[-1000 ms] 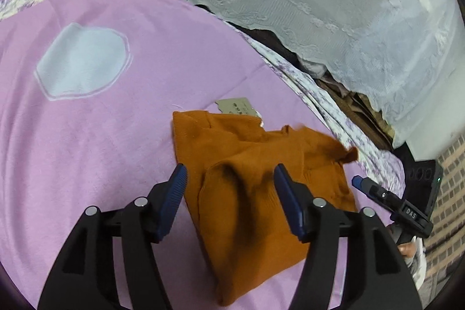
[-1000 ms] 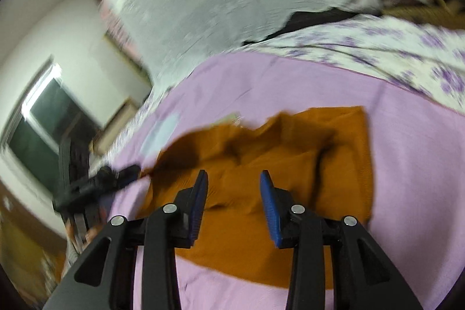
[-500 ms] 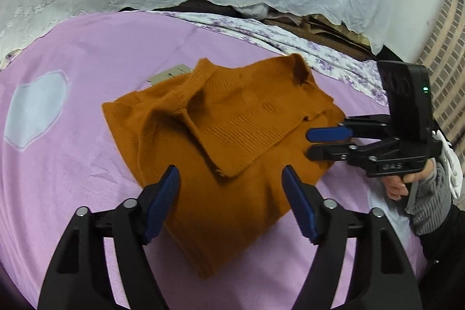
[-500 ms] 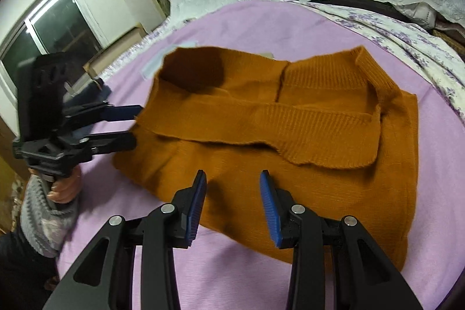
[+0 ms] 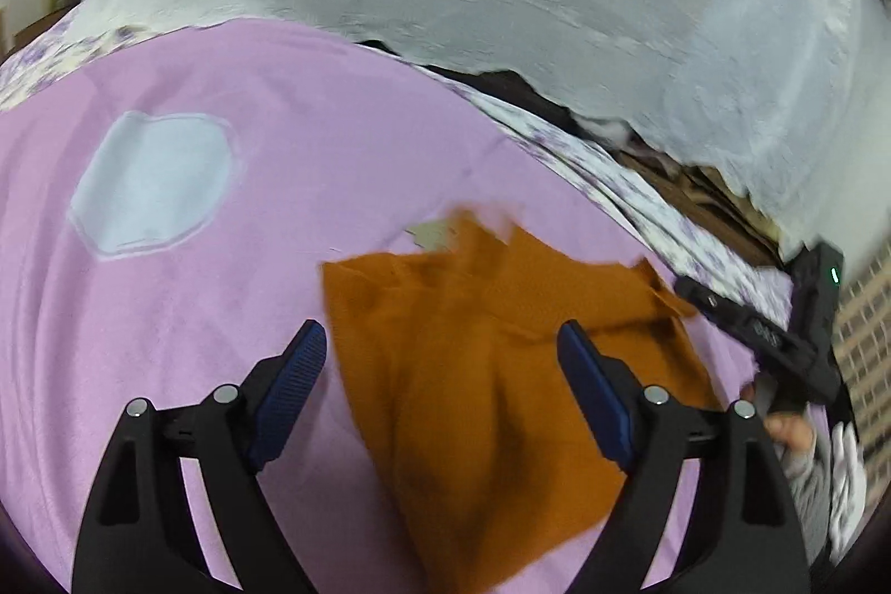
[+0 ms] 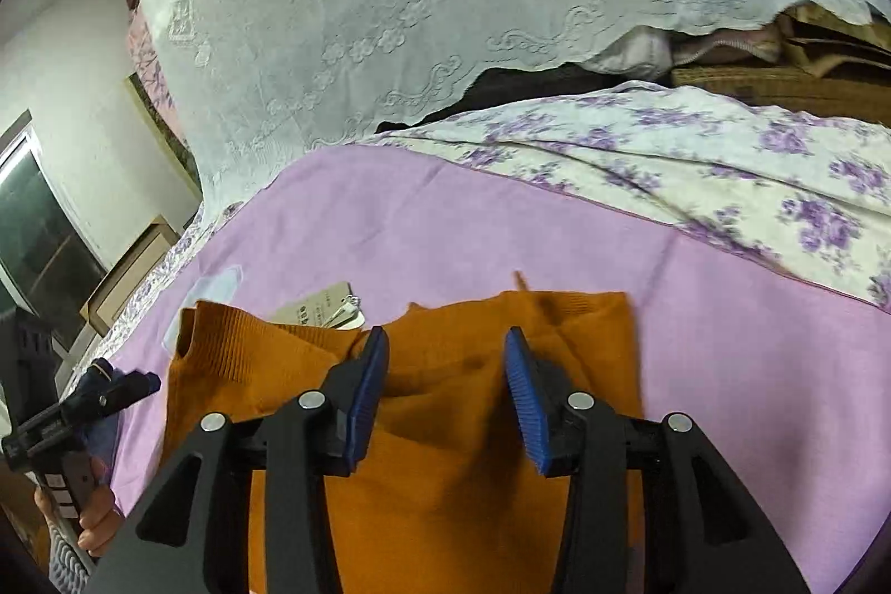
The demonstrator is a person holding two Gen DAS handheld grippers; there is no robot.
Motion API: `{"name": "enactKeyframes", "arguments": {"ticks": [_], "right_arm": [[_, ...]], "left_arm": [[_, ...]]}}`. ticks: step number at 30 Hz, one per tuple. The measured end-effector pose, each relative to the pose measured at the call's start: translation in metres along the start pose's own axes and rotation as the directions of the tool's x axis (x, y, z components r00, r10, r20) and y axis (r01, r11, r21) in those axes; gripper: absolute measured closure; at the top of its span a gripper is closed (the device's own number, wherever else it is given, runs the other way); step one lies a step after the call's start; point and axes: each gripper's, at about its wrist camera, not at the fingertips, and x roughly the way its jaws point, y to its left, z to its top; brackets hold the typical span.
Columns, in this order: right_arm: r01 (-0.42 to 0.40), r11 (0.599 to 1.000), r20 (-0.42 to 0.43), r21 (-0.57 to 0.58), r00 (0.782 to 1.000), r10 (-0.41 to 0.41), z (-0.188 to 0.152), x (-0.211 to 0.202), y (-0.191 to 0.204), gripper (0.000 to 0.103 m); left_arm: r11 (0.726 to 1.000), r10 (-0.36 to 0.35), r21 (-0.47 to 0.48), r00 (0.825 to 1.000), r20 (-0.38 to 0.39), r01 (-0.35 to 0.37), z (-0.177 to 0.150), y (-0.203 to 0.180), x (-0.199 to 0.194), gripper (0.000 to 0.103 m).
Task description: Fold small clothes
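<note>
An orange knitted garment (image 6: 445, 427) lies partly folded on a lilac sheet (image 6: 445, 215) spread over the bed, its ribbed neck toward the left in the right wrist view and a paper tag (image 6: 323, 310) lying on the sheet at its far edge. The left gripper (image 5: 442, 354) hovers over the near left edge of the garment; its jaws stand wide and are opening, with the blue pads clear of the fabric and nothing clamped between them. The right gripper (image 6: 442, 371) hangs over the middle of the garment; its jaws stand partly apart and are opening, with orange cloth visible below the gap but no pad pressing on it. In the left wrist view the right gripper shows at the garment's right edge, carried by a hand (image 5: 791, 427) in a grey knitted cuff. A pale blue patch (image 5: 150, 182) sits on the sheet, well apart from the garment. A floral cover (image 6: 724, 182) borders the sheet, and a white lace cloth (image 6: 445, 9) drapes behind it.
</note>
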Motion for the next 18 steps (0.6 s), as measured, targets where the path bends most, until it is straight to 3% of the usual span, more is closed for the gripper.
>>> {"name": "enactKeyframes", "arguments": {"ticks": [4, 5, 8, 9, 11, 12, 14, 16, 18], "right_arm": [[-0.052, 0.998, -0.03, -0.047, 0.998, 0.051, -0.003, -0.002, 0.012, 0.057], [-0.077, 0.994, -0.047, -0.072, 0.996, 0.073, -0.003, -0.001, 0.018, 0.057], [-0.151, 0.969, -0.144, -0.195, 0.982, 0.124, -0.014, 0.005, 0.045, 0.055], [-0.154, 0.958, -0.177, -0.243, 0.978, 0.112, -0.018, 0.01, 0.053, 0.054], [-0.11, 0.957, -0.173, -0.27, 0.983, 0.065, -0.02, 0.011, 0.056, 0.053], [-0.133, 0.957, -0.198, -0.258, 0.977, 0.082, -0.021, 0.012, 0.056, 0.053], [-0.14, 0.951, -0.248, -0.278, 0.966, 0.069, -0.023, 0.019, 0.058, 0.053], [-0.047, 0.959, -0.219, -0.279, 0.976, -0.016, -0.02, 0.033, 0.054, 0.053], [0.014, 0.984, -0.181, -0.175, 0.982, -0.046, -0.009, 0.045, 0.035, 0.055]], "left_arm": [[0.984, 0.017, 0.179, 1.0, -0.006, -0.016, -0.012, -0.041, 0.005, 0.019], [0.979, 0.035, 0.202, 0.999, -0.004, -0.033, -0.013, -0.047, 0.009, 0.014], [0.962, 0.152, 0.233, 0.988, -0.018, -0.144, -0.014, -0.053, 0.033, 0.011], [0.955, 0.217, 0.218, 0.975, -0.041, -0.204, -0.013, -0.046, 0.046, 0.011], [0.951, 0.284, 0.151, 0.954, -0.099, -0.268, -0.009, -0.027, 0.063, 0.011], [0.954, 0.299, 0.082, 0.942, -0.152, -0.289, -0.007, -0.01, 0.072, 0.007], [0.968, 0.244, -0.013, 0.952, -0.185, -0.251, -0.003, 0.007, 0.073, 0.006], [0.967, 0.239, -0.047, 0.956, -0.171, -0.251, -0.001, 0.013, 0.069, 0.005], [0.965, 0.245, -0.05, 0.954, -0.173, -0.257, -0.003, 0.015, 0.07, 0.005]]}}
